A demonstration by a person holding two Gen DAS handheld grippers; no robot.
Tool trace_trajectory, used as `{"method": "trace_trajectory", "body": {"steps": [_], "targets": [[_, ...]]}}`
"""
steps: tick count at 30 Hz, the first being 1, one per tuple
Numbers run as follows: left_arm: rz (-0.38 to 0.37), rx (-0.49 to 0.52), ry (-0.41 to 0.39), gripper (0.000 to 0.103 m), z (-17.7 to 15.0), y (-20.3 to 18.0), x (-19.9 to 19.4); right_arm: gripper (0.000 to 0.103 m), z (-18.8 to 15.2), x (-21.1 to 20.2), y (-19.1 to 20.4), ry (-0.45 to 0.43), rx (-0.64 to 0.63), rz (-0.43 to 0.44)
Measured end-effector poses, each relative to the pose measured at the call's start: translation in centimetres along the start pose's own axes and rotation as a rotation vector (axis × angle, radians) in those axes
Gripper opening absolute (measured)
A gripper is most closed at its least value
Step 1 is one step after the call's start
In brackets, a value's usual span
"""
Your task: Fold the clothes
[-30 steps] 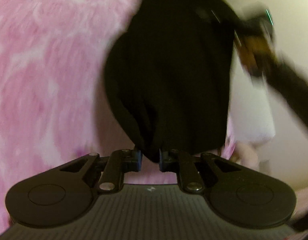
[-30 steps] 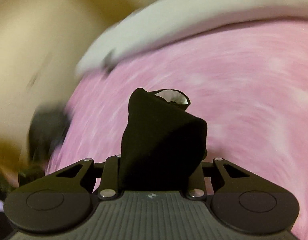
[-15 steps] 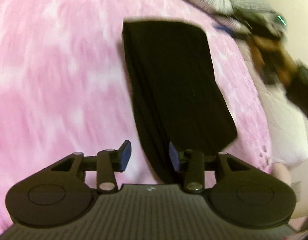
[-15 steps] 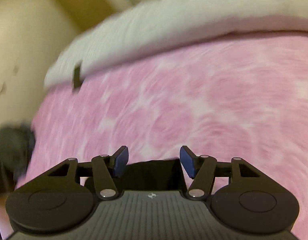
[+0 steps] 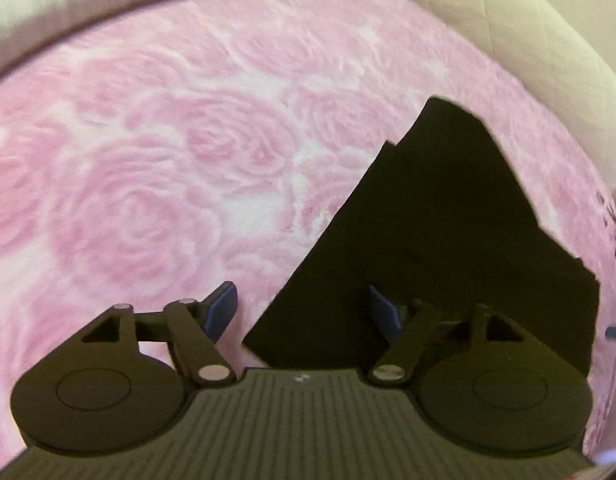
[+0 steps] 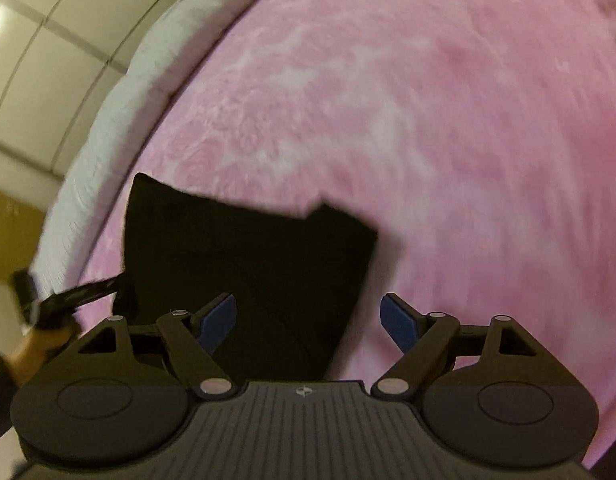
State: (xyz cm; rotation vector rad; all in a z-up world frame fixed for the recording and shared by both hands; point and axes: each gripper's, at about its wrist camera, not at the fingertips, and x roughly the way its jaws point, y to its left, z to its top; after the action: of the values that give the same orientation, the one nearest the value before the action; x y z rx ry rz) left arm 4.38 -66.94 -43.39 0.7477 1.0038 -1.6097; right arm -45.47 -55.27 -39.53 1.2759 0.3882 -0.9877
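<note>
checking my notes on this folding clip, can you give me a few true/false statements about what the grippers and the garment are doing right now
1. The left gripper is open. True.
2. The right gripper is shut on the black garment. False: its fingers stand apart and hold nothing.
3. The garment lies on a pink blanket. True.
4. The garment is white. False: it is black.
5. The blanket shows a rose pattern in the left wrist view. True.
</note>
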Motion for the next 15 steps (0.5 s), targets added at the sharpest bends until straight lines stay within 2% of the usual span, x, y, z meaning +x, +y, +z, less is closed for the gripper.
{"method": "trace_trajectory", "body": {"steps": [2, 4, 8, 10, 11, 13, 15], "targets": [[-0.014, 0.005, 0.018, 0.076, 0.1, 0.2, 1.1, 0.082, -2.6, 0.8, -0.4, -0.041, 0.058, 0.027], [-0.032, 0.006, 0.034, 0.079, 0.2, 0.3, 1.7, 0.082, -3.7, 2.0, -0.4, -0.097, 0.102, 0.048], [-0.072, 0.005, 0.056, 0.073, 0.3, 1.0, 1.5, 0.079, -3.8, 4.8, -1.1, -0.141, 0.177, 0.08], [-0.089, -0.005, 0.058, 0.059, 0.3, 1.1, 1.4, 0.052, -3.3, 6.1, -0.8, -0.138, 0.176, 0.067], [-0.093, -0.018, 0.056, 0.054, 0.0, 0.6, 1.1, 0.046, -2.8, 6.5, -1.0, -0.126, 0.199, 0.054], [-0.094, -0.05, 0.047, 0.047, -1.0, -0.7, 0.4, 0.019, -1.4, 6.4, -1.2, -0.084, 0.229, 0.038], [-0.095, -0.083, 0.039, 0.045, -2.0, -2.0, -0.3, 0.01, 0.8, 5.2, -0.9, -0.049, 0.193, 0.043]]}}
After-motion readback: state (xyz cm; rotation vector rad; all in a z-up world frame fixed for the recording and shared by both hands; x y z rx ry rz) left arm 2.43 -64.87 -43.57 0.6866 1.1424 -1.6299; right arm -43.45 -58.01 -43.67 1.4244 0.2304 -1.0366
